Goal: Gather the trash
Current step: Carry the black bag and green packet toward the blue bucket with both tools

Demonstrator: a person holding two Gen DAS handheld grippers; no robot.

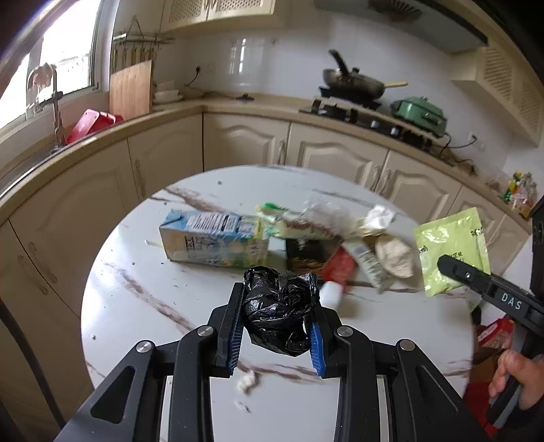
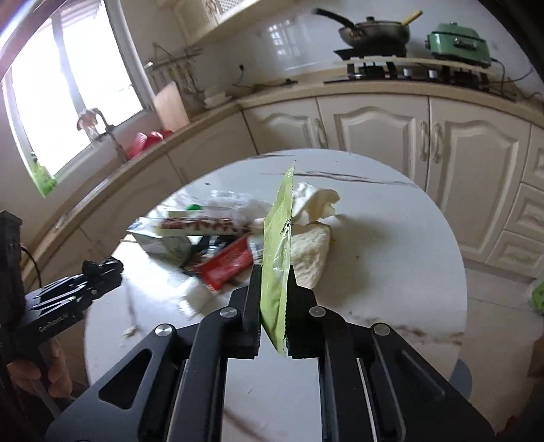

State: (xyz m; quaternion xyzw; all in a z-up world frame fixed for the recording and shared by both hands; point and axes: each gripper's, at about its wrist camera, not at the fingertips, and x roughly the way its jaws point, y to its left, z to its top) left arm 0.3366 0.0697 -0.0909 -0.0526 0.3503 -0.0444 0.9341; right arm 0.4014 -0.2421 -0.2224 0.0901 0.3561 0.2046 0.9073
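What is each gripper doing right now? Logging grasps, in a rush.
Left gripper: closed on the crumpled black plastic bag.
Right gripper: closed on the green packet, held edge-on above the table.

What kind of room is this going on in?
Most likely a home kitchen. A frying pan sits on a gas stove, a tap stands at the window, and cream cabinets run under the counter. The litter lies on a round marble-patterned table.

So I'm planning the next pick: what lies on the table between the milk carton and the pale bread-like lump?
In the left wrist view, between the milk carton and the lump lie a dark box, a red wrapper and a white sachet.
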